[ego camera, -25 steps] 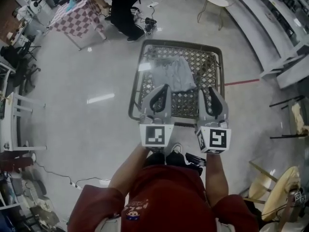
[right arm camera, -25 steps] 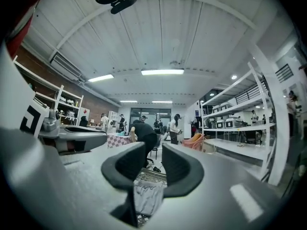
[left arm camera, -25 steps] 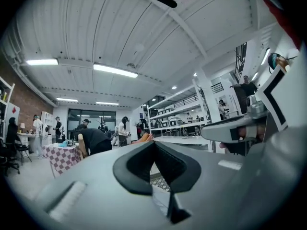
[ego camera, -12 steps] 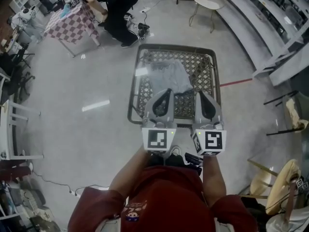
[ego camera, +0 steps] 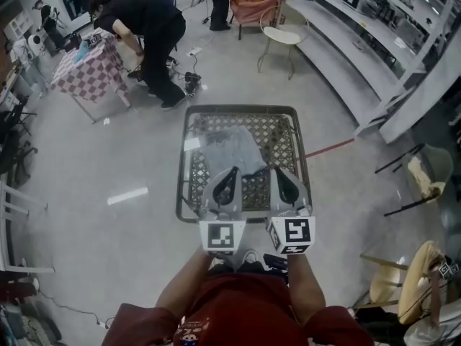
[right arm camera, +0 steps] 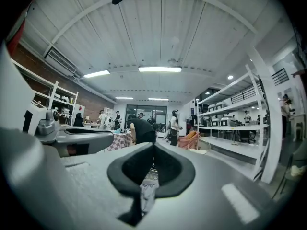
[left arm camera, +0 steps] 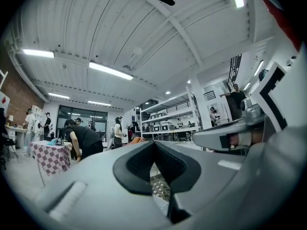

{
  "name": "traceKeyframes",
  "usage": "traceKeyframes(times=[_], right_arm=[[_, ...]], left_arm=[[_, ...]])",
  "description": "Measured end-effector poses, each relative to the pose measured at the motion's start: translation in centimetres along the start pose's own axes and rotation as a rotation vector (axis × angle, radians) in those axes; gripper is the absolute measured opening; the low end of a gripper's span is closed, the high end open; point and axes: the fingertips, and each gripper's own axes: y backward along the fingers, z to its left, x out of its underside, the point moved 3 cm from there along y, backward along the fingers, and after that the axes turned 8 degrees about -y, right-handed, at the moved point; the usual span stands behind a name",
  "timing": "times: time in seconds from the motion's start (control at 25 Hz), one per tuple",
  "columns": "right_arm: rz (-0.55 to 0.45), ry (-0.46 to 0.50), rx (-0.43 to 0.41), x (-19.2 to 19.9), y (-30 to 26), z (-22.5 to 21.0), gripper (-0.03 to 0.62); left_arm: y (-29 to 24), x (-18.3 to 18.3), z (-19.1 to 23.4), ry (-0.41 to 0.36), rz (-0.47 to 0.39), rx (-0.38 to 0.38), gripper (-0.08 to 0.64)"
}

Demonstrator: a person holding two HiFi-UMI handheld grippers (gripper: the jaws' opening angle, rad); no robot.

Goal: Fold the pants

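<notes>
We are standing at the table point(ego camera: 241, 108), whose lattice top is filling the middle of the head view. The pants point(ego camera: 229, 153), grey and rumpled, are lying on the left half of that top, inside the rim. We are holding both grippers side by side above the near edge, pointing roughly level across the table. The left gripper point(ego camera: 231, 171) is resting with its jaws together and nothing between them. The right gripper point(ego camera: 276, 171) has just been closing its jaws, which are meeting with nothing gripped. Grey cloth is showing through the gap under its pads, on the table ahead of the tips.
</notes>
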Motion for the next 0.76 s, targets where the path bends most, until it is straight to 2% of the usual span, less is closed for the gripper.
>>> traceKeyframes(times=[0.12, 0.6, 0.76], right_arm=[[-0.002, 0.008, 0.004, -0.1, -0.3, -0.1, 0.002], [-0.006, 0.037, 0.001, -0.6, -1.5, -0.4, 0.002], [-0.010, 0.041, 0.009, -0.7, -1.3, -1.0, 0.002]], left_arm=[[-0.4, -0.1, 0.3, 0.022, -0.011, -0.008, 0.006], [-1.1, 0.0, 1.1, -0.012, 0.003, -0.025, 0.006], [-1.1, 0.2, 0.9, 0.016, 0.004, -0.035, 0.006]])
